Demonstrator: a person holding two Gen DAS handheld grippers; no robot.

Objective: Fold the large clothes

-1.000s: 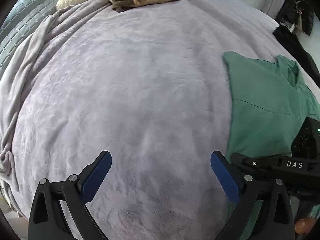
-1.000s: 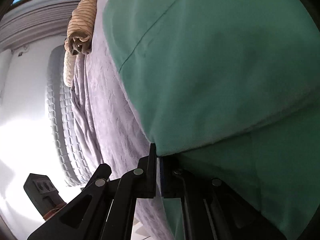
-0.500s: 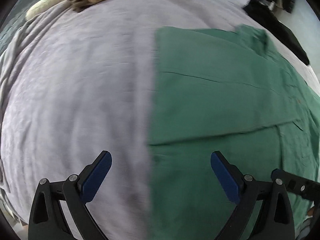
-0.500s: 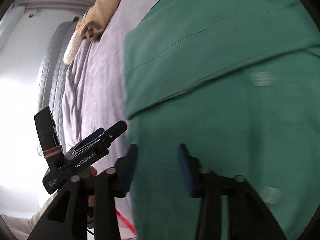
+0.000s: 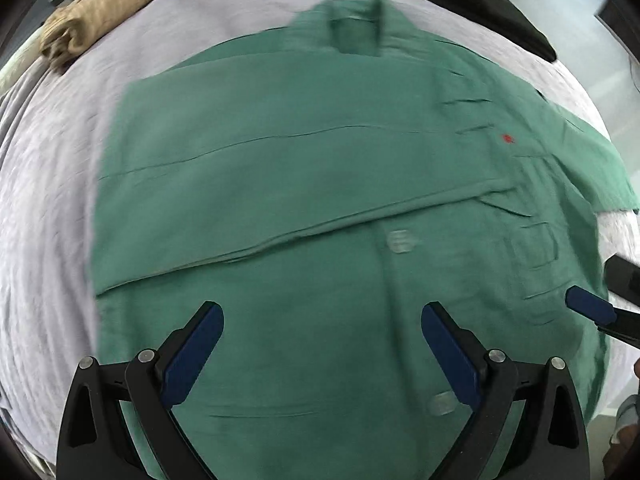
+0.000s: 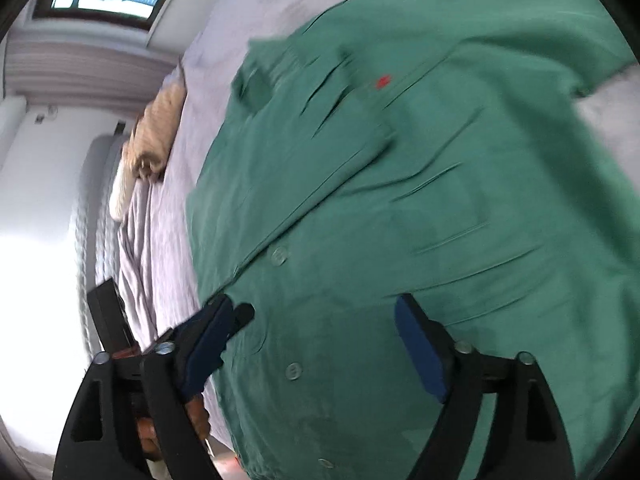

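Observation:
A large green button-up shirt lies flat on the lilac bedspread, collar at the far end, left side folded in over the front. It fills the right wrist view too. My left gripper is open and empty above the shirt's lower front. My right gripper is open and empty over the shirt's hem area; one of its blue fingertips shows at the right edge of the left wrist view.
A tan folded garment lies at the far left of the bed, also in the right wrist view. A black garment lies at the far right. A padded headboard stands behind the bed.
My right gripper let go of the shirt's edge and opened wide. Both grippers swung over so the shirt now lies centred under them, with its left side folded in.

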